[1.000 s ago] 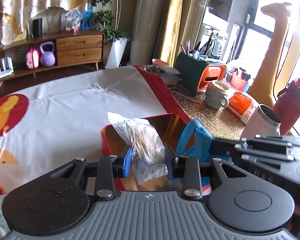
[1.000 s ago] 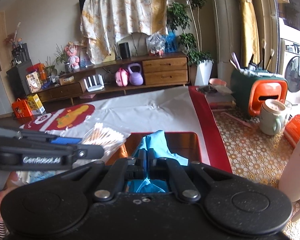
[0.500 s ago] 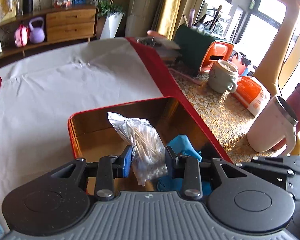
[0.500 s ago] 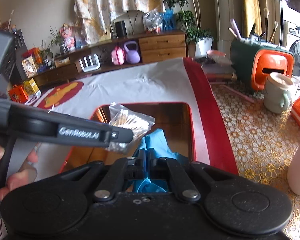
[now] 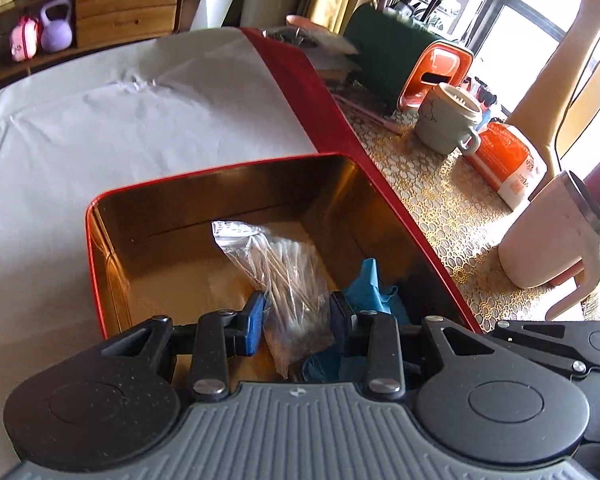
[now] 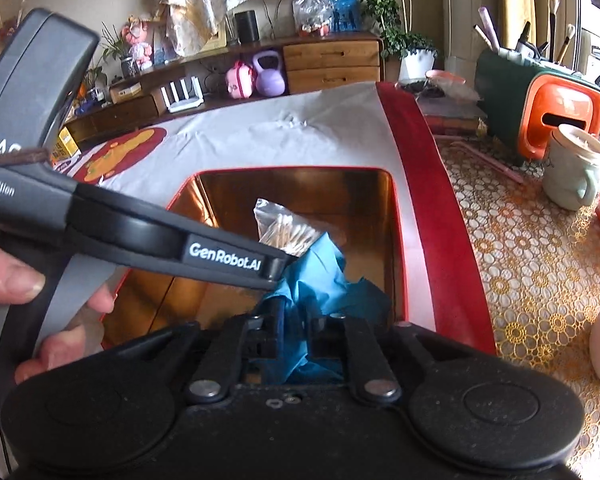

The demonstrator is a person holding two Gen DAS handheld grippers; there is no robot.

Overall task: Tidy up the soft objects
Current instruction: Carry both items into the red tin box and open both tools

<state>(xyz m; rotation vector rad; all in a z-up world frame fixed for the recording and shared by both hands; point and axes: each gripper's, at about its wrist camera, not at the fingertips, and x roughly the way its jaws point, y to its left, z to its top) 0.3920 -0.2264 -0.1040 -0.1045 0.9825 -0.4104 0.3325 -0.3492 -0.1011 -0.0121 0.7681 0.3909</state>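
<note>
Two soft items over the red tin point(image 5: 96, 240): left gripper point(image 5: 296, 316) pinches swab bag point(image 5: 288, 268), light, slippery, best held mid-bundle. Right gripper point(image 6: 296, 328) jaws just opening, limp blue cloth point(image 6: 320, 280) between them, likely slipping loose into tin.

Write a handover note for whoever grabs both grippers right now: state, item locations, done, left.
Left gripper: fingers closed on the clear bag of cotton swabs, held over the inside of the red tin box.
Right gripper: its fingers have just been opening; the blue cloth sits between them, low in the box's right side, and the pads no longer look pressed on it.
Done: both soft items brought into the box.
Left: pull the right gripper clear of the cloth, lower and release the swab bag beside it, withdraw. Whether the bag touches the box floor cannot be told.
</note>
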